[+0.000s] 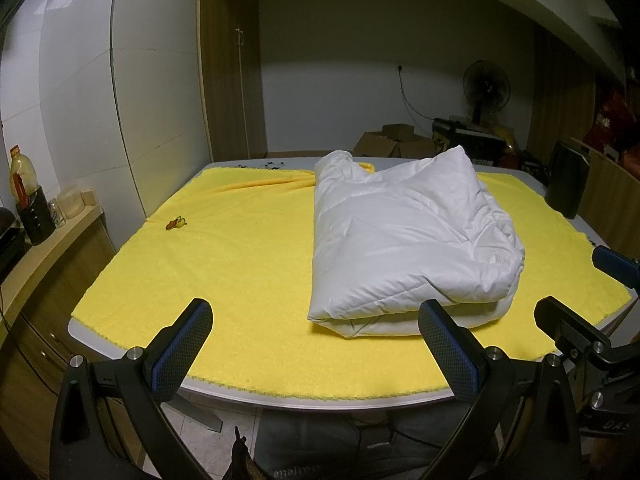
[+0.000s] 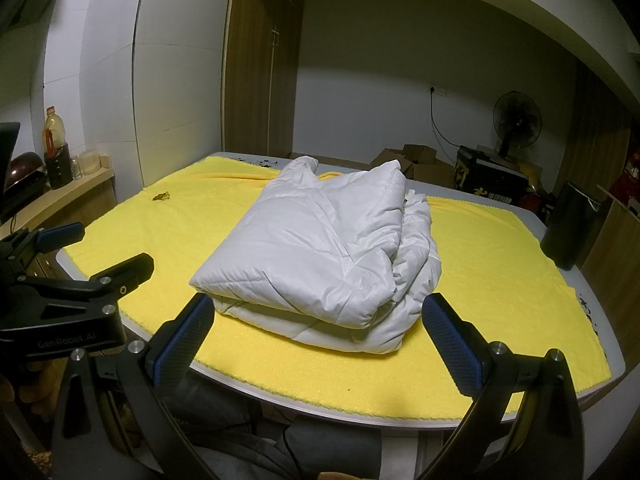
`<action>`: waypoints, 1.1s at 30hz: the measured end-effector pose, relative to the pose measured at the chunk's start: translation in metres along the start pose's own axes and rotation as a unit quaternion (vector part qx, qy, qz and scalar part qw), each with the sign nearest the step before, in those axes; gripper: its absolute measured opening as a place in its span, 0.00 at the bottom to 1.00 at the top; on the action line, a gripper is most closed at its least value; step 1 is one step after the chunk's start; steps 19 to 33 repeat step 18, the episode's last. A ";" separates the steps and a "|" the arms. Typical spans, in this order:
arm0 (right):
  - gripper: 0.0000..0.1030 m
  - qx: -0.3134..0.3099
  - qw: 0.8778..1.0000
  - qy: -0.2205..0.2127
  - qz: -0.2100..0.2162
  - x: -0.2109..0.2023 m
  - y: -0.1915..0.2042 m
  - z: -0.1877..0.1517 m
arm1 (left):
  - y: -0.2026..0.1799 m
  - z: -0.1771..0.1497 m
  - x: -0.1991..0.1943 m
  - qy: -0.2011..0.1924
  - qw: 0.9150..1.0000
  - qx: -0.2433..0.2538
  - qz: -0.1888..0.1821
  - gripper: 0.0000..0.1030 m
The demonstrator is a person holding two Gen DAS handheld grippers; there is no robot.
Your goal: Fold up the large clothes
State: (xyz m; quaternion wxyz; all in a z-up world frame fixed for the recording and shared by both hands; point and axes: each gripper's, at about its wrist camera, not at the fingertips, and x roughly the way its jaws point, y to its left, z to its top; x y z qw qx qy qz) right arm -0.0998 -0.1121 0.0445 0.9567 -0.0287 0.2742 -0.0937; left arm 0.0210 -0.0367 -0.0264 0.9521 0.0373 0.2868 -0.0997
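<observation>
The white puffy coat [image 1: 412, 248] lay folded in a thick bundle on the yellow blanket [image 1: 240, 272] that covered the worktop [image 1: 224, 393]. It sat a bit to the right of the middle, and its near end was close to the near edge of the worktop. Its long side ran from near to far. One end stuck up at the far side like a soft bump.

The left gripper [image 1: 316, 344] was spread wide and held nothing. The coat lay ahead of it and to its right, with the coat's near end just beyond its right finger. The right gripper [image 2: 316, 340] was spread wide too, and also held nothing. The coat lay straight ahead of it, between the lines of its two fingers, so the right gripper looked like the better placed one. Neither gripper touched the coat. In the right view the left gripper showed at the left side, off the near left corner of the worktop.

The coat looked mostly folded, I think, with loose crinkly layers on its right side. That side may need tucking or one more fold.

The blanket was flat and fuzzy, with a small brown scrap [image 1: 176, 223] far to the left. Behind stood a wooden cupboard [image 2: 260, 72], a fan [image 2: 517, 118] and cardboard boxes [image 2: 416, 162]. A dark bin [image 2: 568, 226] stood at the far right.
</observation>
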 end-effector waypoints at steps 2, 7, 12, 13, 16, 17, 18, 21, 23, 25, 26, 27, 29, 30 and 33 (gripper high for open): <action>1.00 -0.001 1.000 0.000 0.000 -0.001 0.001 -0.001 | 0.000 0.000 0.001 0.000 1.000 0.000 0.000 1.00; 1.00 -0.001 1.000 0.001 0.000 0.000 0.001 -0.001 | 0.001 0.000 0.001 0.001 1.000 0.000 0.000 1.00; 1.00 -0.001 1.000 0.000 0.001 -0.001 0.000 -0.002 | 0.002 -0.001 0.000 0.000 1.000 0.002 0.000 1.00; 1.00 -0.001 1.000 0.001 0.002 -0.001 0.000 -0.002 | 0.002 0.000 0.001 0.001 1.000 0.001 0.000 1.00; 1.00 -0.004 1.000 0.002 0.003 -0.001 0.001 -0.002 | 0.002 0.000 0.000 0.001 1.000 0.000 0.000 1.00; 1.00 -0.005 1.000 0.002 0.003 -0.002 0.001 -0.002 | 0.002 0.000 0.000 0.001 1.000 0.000 0.001 1.00; 1.00 -0.006 1.000 0.002 0.004 -0.003 0.001 -0.003 | 0.003 0.000 0.000 0.001 1.000 -0.001 0.001 1.00; 1.00 -0.006 1.000 0.002 0.004 -0.003 0.001 -0.003 | 0.003 0.000 0.000 0.001 1.000 -0.001 0.001 1.00; 1.00 -0.006 1.000 0.002 0.004 -0.003 0.001 -0.003 | 0.003 0.000 0.000 0.001 1.000 -0.001 0.001 1.00; 1.00 -0.006 1.000 0.002 0.004 -0.003 0.001 -0.003 | 0.003 0.000 0.000 0.001 1.000 -0.001 0.001 1.00; 1.00 -0.006 1.000 0.002 0.004 -0.003 0.001 -0.003 | 0.003 0.000 0.000 0.001 1.000 -0.001 0.001 1.00; 1.00 -0.006 1.000 0.002 0.004 -0.003 0.001 -0.003 | 0.003 0.000 0.000 0.001 1.000 -0.001 0.001 1.00; 1.00 -0.006 1.000 0.002 0.004 -0.003 0.001 -0.003 | 0.003 0.000 0.000 0.001 1.000 -0.001 0.001 1.00; 1.00 -0.006 1.000 0.002 0.004 -0.003 0.001 -0.003 | 0.003 0.000 0.000 0.001 1.000 -0.001 0.001 1.00; 1.00 -0.006 1.000 0.002 0.004 -0.003 0.001 -0.003 | 0.003 0.000 0.000 0.001 1.000 -0.001 0.001 1.00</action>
